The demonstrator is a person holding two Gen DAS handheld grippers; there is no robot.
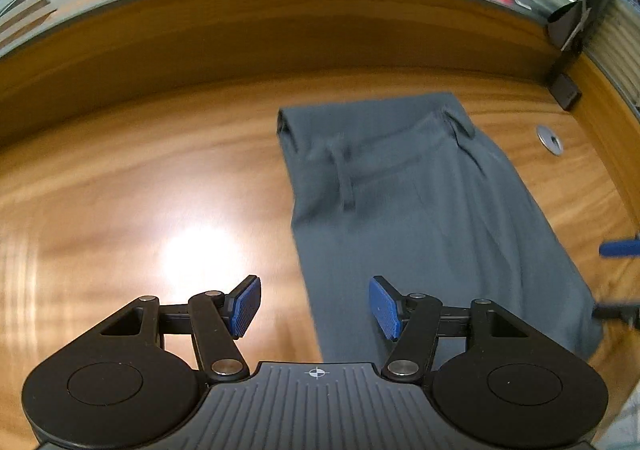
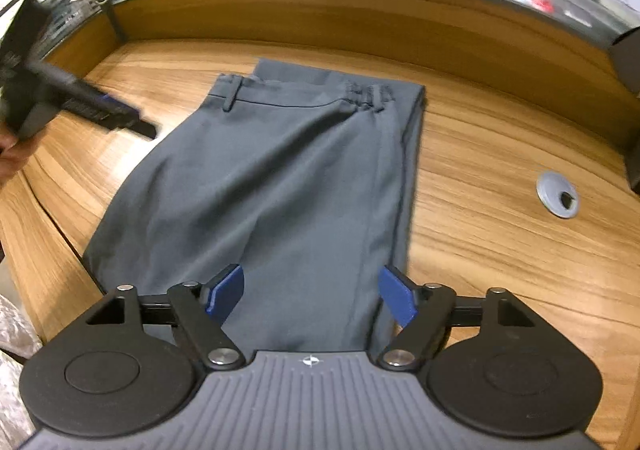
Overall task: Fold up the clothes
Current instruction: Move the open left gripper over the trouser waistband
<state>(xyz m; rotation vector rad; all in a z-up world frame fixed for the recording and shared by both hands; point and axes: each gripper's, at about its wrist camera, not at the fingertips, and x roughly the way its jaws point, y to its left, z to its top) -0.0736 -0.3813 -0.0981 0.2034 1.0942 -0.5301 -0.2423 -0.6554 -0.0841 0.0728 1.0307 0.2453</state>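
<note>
- The left claw (image 1: 315, 308) has black linkage arms with silver pivot screws, and its fingers carry ribbed blue pads (image 1: 245, 306)
- Two round black discs flank a grey ribbed base bearing a small white crosshair mark
- The right claw (image 2: 311, 296) is built the same: black links, silver screws, smooth blue pads (image 2: 226, 292), grey ribbed base with a crosshair

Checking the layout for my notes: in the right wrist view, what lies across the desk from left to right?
Left gripper at the left edge → folded grey trousers in the middle → grey cable grommet on the desk at right.
</note>
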